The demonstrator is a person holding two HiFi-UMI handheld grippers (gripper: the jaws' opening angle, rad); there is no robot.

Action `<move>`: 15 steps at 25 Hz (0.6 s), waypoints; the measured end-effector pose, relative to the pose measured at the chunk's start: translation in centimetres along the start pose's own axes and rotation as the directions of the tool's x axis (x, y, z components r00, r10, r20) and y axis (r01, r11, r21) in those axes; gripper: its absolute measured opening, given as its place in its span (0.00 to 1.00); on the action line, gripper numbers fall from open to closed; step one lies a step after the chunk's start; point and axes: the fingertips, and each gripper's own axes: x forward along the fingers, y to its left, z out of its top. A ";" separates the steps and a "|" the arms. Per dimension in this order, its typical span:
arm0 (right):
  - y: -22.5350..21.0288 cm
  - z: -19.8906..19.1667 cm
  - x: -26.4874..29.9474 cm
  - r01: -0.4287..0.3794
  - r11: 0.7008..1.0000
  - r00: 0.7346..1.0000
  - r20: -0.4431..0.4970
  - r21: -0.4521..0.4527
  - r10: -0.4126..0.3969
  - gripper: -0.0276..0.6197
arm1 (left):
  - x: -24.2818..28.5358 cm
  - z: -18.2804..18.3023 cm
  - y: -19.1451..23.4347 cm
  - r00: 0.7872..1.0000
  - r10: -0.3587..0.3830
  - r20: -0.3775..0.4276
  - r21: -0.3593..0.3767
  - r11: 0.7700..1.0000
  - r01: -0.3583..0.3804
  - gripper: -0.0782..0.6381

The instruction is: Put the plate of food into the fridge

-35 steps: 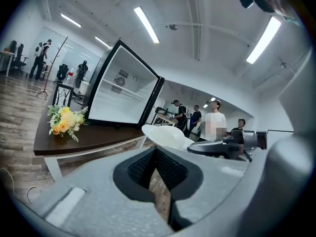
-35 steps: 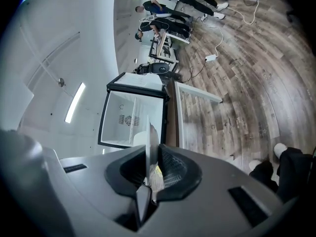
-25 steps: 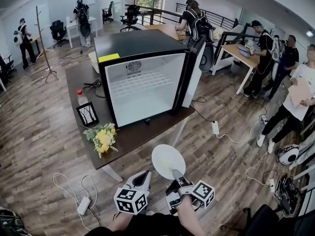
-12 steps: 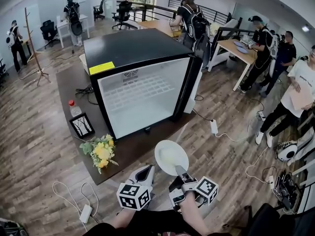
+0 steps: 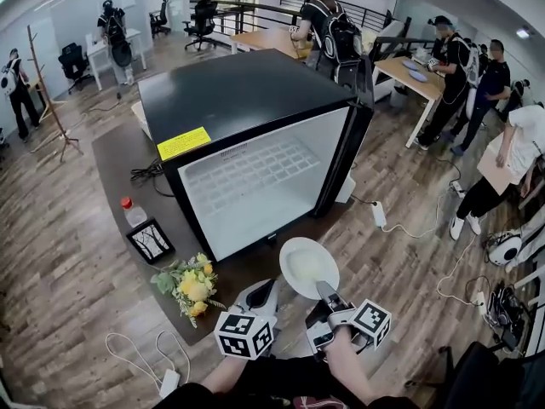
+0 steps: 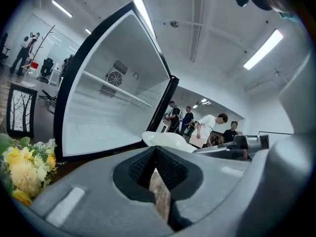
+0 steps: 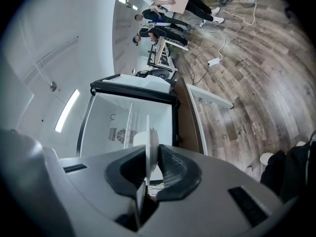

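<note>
A black mini fridge (image 5: pixel 247 92) stands on a dark table (image 5: pixel 112 164) with its door (image 5: pixel 353 139) swung open to the right. Its white inside (image 5: pixel 255 186) holds nothing that I can see. My right gripper (image 5: pixel 324 290) is shut on the near rim of a white plate (image 5: pixel 308 265) with pale food, held level in front of the fridge's opening. In the right gripper view the plate (image 7: pixel 150 144) shows edge-on between the pads, with the fridge (image 7: pixel 126 122) behind it. My left gripper (image 5: pixel 261 294) is shut on nothing, just left of the plate (image 6: pixel 165 139), and faces the fridge's inside (image 6: pixel 106 107).
A bunch of yellow flowers (image 5: pixel 194 286), a small picture frame (image 5: pixel 151 240) and a red-capped bottle (image 5: pixel 133 212) stand on the table left of the fridge. A power strip (image 5: pixel 379 214) and cables lie on the wooden floor at the right. Several people stand at desks behind and to the right.
Both grippers and the plate have moved forward toward the open fridge, which now fills more of the head view. The grip on the plate is unchanged.
</note>
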 end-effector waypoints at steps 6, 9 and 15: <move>0.5 -0.7 1.9 0.004 1.000 1.000 0.020 0.001 -0.004 0.12 | 1.0 1.1 2.1 1.000 -0.018 -0.006 0.005 1.000 0.018 0.12; 0.5 -0.5 2.3 0.011 1.000 1.000 0.029 0.017 -0.012 0.12 | 1.4 1.1 2.3 1.000 -0.027 -0.014 0.003 1.000 0.027 0.12; 0.8 0.4 3.8 0.013 0.999 0.999 0.031 0.031 -0.014 0.12 | 2.5 1.5 3.0 1.000 -0.020 -0.020 -0.004 1.000 0.020 0.12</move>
